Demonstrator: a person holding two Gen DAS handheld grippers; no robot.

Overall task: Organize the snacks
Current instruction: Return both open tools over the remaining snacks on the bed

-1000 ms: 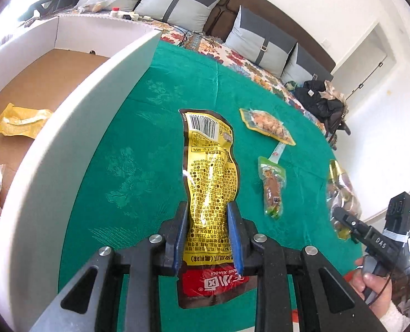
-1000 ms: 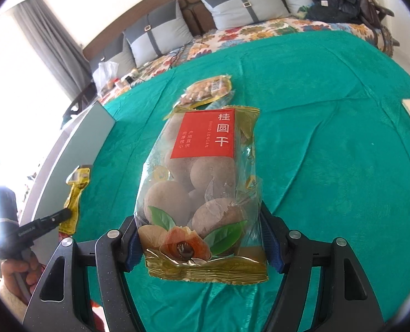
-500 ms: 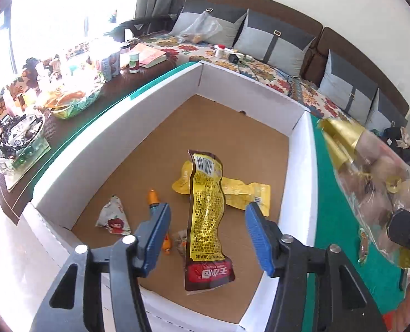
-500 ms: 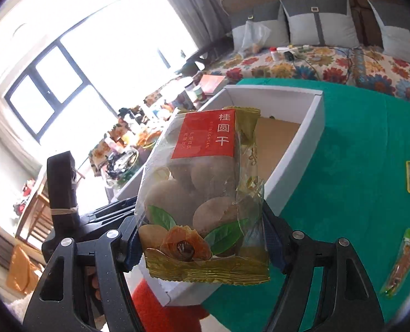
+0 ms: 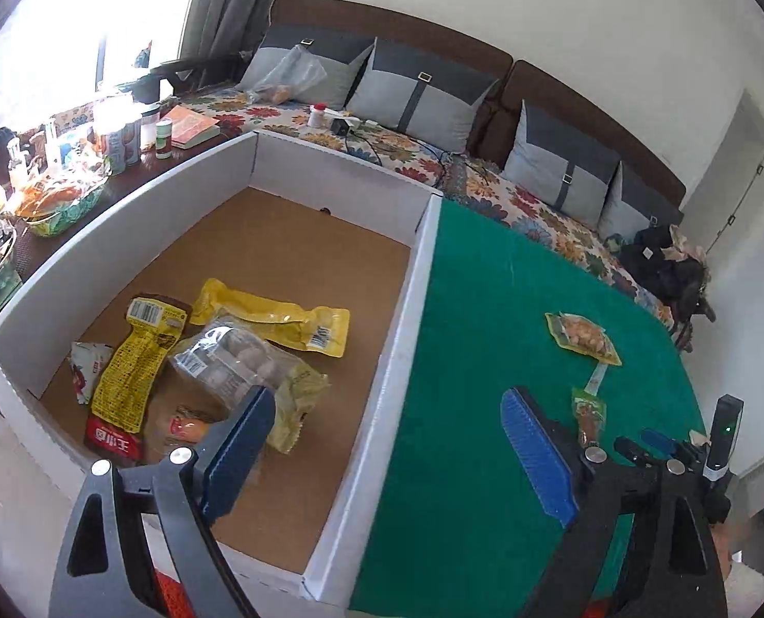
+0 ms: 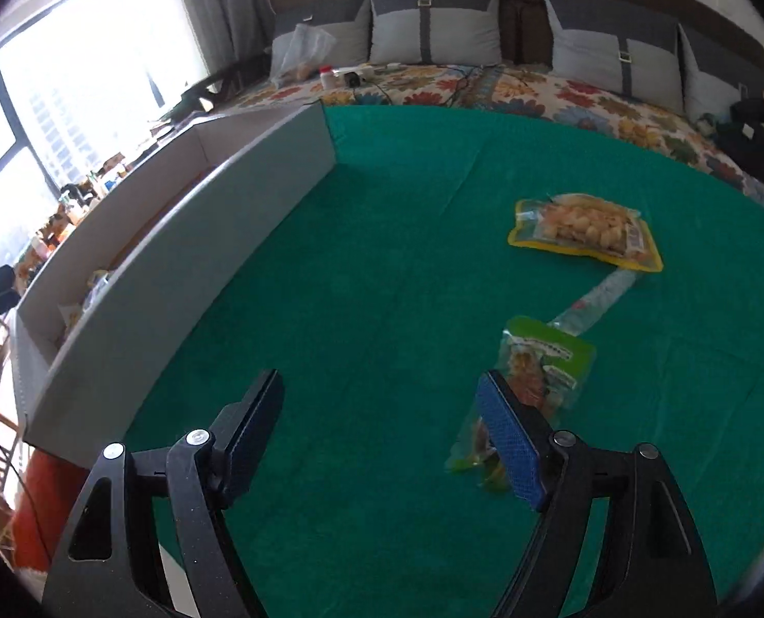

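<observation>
My left gripper (image 5: 387,396) hovers over the right wall of the white cardboard box (image 5: 407,319), its jaws opening wide with nothing between them. In the box lie a yellow-and-black packet (image 5: 124,381), a clear bag of brown fruit (image 5: 237,360), a yellow packet (image 5: 278,319) and a small white-and-red packet (image 5: 85,365). My right gripper (image 6: 379,381) is over the green cloth (image 6: 382,257), jaws opening and empty. A green-topped packet (image 6: 541,360) lies by its right finger. A yellow-rimmed packet (image 6: 582,229) lies farther back.
The box wall (image 6: 175,268) runs along the left of the cloth. A sofa with grey cushions (image 5: 423,98) and a floral cover stands behind. A side table crowded with bottles and a bowl (image 5: 62,170) is left of the box.
The yellow-and-black packet left my left gripper and the fruit bag left my right; both now lie in the box. Both jaws opened, and the right gripper swung back over the cloth.
</observation>
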